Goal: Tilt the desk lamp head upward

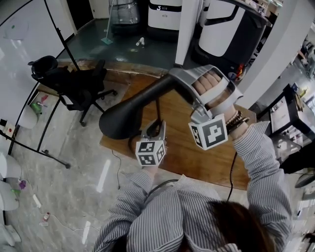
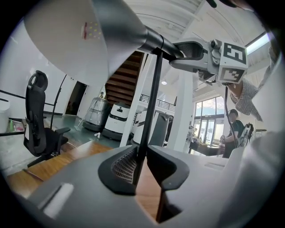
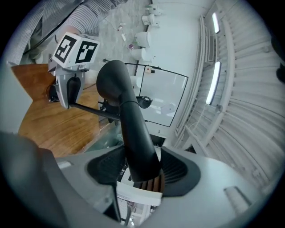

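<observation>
The black desk lamp stands on a wooden desk [image 1: 192, 152]. Its cone-shaped head [image 1: 120, 120] points down to the left, and its thick neck [image 3: 133, 129] runs back between the jaws of my right gripper [image 3: 140, 171], which is shut on it. In the head view my right gripper [image 1: 176, 81] clasps the neck's upper end. My left gripper [image 2: 141, 160] is shut on the lamp's thin upright stem [image 2: 151, 102], below the head; in the head view this left gripper [image 1: 156, 127] sits under the neck. The shade's pale inside [image 2: 84, 35] fills the top of the left gripper view.
A black office chair [image 1: 74, 83] stands on the floor left of the desk. A whiteboard frame [image 1: 29, 147] leans further left. White machines [image 1: 165, 15] stand beyond the desk. A cable [image 1: 231, 172] hangs over the desk's near edge.
</observation>
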A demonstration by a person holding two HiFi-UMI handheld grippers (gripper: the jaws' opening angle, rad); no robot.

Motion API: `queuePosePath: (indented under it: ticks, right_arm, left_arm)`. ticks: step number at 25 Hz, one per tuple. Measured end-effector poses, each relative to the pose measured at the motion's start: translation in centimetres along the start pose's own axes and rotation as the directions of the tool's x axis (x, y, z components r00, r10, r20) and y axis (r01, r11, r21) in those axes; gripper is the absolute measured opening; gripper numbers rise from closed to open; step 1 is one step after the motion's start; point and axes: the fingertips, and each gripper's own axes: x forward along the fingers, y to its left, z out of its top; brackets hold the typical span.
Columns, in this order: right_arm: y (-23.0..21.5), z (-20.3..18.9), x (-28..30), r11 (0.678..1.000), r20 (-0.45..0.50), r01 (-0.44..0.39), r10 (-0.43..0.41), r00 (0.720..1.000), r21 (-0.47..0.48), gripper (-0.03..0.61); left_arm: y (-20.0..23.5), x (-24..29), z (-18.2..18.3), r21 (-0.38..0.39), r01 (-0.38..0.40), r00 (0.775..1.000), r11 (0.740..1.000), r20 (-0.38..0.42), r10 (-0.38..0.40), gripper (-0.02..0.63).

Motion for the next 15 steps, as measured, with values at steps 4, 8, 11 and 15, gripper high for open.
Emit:
queuePosePath:
  ticks: [4,8,11,15]
  right_arm:
    - [0.4,0.0,-0.3,0.991,-0.017,0.022,-0.02,1.0,0.134,0.232]
    - [1.3,0.1,-0.5,0.954,-0.045,0.055,-0.043,0.998,0.294,0.233]
    - [2.3,0.3,-0.9,0.85,-0.029,0.029,-0.016,0.999,0.527,0.233]
    - [3.4,0.5,-1.3,0.735,-0.019,0.039,-0.035,0.999,0.677,0.218]
  left_arm:
    - [0.0,-0.2,0.1,0.009,0.02,1.0,1.0,-0.007,-0.02,0.061]
    - [0.0,-0.2,0.0,0.01,0.031,0.999,0.999,-0.01,-0.031,0.061]
    - [0.0,-0.3,-0.1,0.01,0.037,0.999,0.999,-0.019,-0.037,0.061]
    - [0.0,-0.4,0.0,0.021,0.043,0.999,0.999,-0.027,-0.043,0.061]
